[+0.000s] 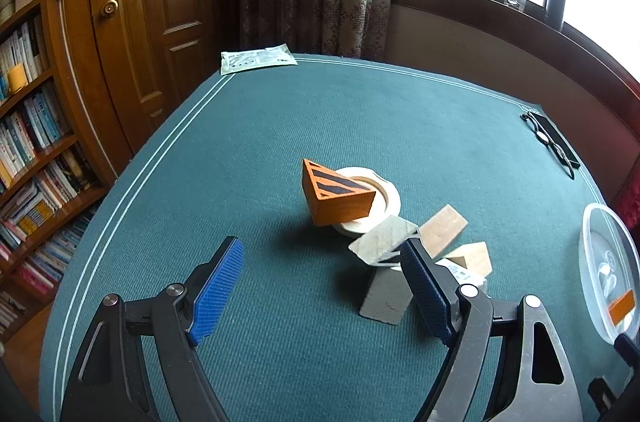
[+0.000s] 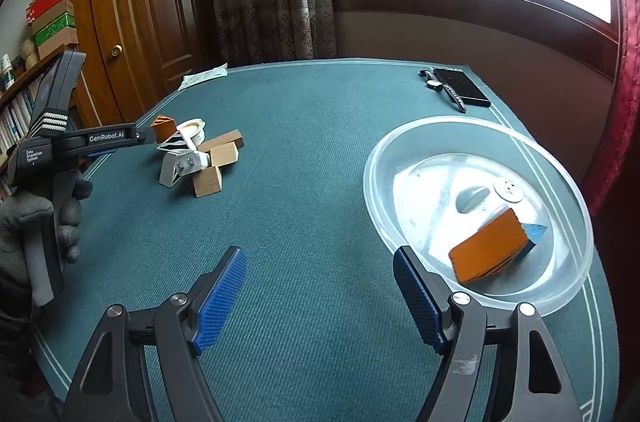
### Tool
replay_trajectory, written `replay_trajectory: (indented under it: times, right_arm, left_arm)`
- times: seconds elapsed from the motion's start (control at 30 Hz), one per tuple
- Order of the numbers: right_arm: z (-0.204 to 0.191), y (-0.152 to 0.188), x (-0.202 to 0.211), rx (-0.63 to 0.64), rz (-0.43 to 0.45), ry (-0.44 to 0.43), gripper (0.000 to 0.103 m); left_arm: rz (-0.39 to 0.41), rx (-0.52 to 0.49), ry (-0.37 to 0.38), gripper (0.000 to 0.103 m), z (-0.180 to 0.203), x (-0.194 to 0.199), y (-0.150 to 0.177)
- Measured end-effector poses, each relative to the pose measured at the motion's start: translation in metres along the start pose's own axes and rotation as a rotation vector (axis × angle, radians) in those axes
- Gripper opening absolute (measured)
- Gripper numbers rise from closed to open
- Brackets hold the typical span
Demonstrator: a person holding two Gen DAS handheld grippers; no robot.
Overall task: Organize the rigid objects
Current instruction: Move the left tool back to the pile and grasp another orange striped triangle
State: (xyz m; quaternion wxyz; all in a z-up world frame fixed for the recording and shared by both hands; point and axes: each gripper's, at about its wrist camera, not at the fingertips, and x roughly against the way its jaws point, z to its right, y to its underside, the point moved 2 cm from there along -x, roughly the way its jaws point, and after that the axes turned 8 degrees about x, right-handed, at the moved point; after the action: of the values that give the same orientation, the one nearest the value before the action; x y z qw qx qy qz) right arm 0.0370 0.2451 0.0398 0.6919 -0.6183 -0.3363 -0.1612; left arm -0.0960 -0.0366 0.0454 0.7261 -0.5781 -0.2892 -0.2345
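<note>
Blue ribbed pads line both fingers of the left gripper (image 1: pixel 322 288) in the left wrist view; its jaws stand wide apart with nothing between them, over the green woven table cloth (image 1: pixel 248 150). The right-hand pad overlaps the near edge of a pile of blocks, though whether it touches them I cannot tell. In that pile an orange wedge (image 1: pixel 338 196) with black stripes on its top face leans tilted on a cream round ring (image 1: pixel 380 200). Beside them lie a pale grey block (image 1: pixel 382 238), a darker grey block (image 1: pixel 386 296), and two tan wooden blocks (image 1: pixel 442 228). At the right edge, part of a clear plastic bowl (image 1: pixel 590 250) shows.

From the right wrist view, the right gripper (image 2: pixel 320 292) also has its blue textured pads spread wide and empty above the cloth. Just beyond its right finger sits the clear round bowl (image 2: pixel 400 150), holding an orange block (image 2: pixel 490 250) leaning against a blue piece (image 2: pixel 534 232), plus a white disc (image 2: pixel 509 189). Far left, a gloved hand (image 2: pixel 44 222) holds the left gripper (image 2: pixel 150 134), whose tip reaches the pile of blocks (image 2: pixel 200 152). A black phone (image 2: pixel 462 86) and a wristwatch (image 2: pixel 442 88) lie near the far table edge.
</note>
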Motion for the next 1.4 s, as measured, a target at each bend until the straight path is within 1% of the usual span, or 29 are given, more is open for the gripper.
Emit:
replay_trajectory:
  times: [0.1,0.17,0.2,0.37,0.43,0.53,0.6,0.67,0.7,0.73,0.87,1.17,1.27,1.37,1.4]
  right_arm:
    - [-0.008,-0.005,-0.005,0.013,-0.02,-0.027,0.079]
    - [-0.014,-0.008,-0.008,0.027,-0.033,-0.042,0.079]
    - [-0.017,-0.009,-0.01,0.035,-0.042,-0.052,0.079]
    - [-0.032,-0.015,-0.017,0.089,-0.072,-0.073,0.079]
    - [-0.038,-0.018,-0.021,0.106,-0.081,-0.083,0.079]
    - [-0.047,-0.022,-0.03,0.123,-0.096,-0.097,0.079]
    - [-0.052,-0.025,-0.037,0.13,-0.107,-0.108,0.079]
    - [-0.054,-0.027,-0.044,0.132,-0.114,-0.115,0.079]
    - [-0.055,-0.029,-0.049,0.129,-0.12,-0.117,0.079]
    - [-0.055,-0.031,-0.054,0.12,-0.127,-0.122,0.079]
    - [-0.054,-0.037,-0.072,0.084,-0.148,-0.142,0.079]
    - [-0.064,-0.05,-0.094,0.061,-0.139,-0.163,0.078]
    - [-0.071,-0.054,-0.099,0.074,-0.135,-0.173,0.076]
    - [-0.077,-0.057,-0.107,0.086,-0.14,-0.172,0.073]
    - [-0.079,-0.058,-0.111,0.089,-0.143,-0.171,0.069]
  left_arm:
    - [0.003,0.015,0.0,0.082,-0.001,-0.007,-0.011]
    - [0.001,0.017,0.004,0.086,0.001,-0.015,-0.017]
    - [0.0,0.017,0.002,0.086,0.002,-0.019,-0.02]
    - [-0.005,0.024,-0.013,0.086,0.007,-0.039,-0.029]
    - [-0.001,0.021,-0.025,0.086,0.008,-0.046,-0.03]
    - [0.001,0.017,-0.025,0.086,0.007,-0.053,-0.03]
    - [0.0,0.01,-0.019,0.081,0.007,-0.056,-0.028]
    - [-0.014,0.013,-0.005,0.064,0.005,-0.059,-0.026]
    - [-0.024,0.02,0.007,0.059,0.004,-0.061,-0.026]
    - [-0.036,0.027,0.02,0.05,0.002,-0.063,-0.025]
    - [-0.031,0.04,0.038,0.05,-0.003,-0.059,-0.025]
    - [0.027,0.041,0.05,0.05,-0.006,-0.034,-0.025]
    - [0.042,0.046,0.053,0.05,-0.009,-0.027,-0.025]
    - [0.048,0.052,0.059,0.05,-0.011,-0.022,-0.024]
    - [0.049,0.054,0.06,0.05,-0.012,-0.021,-0.024]
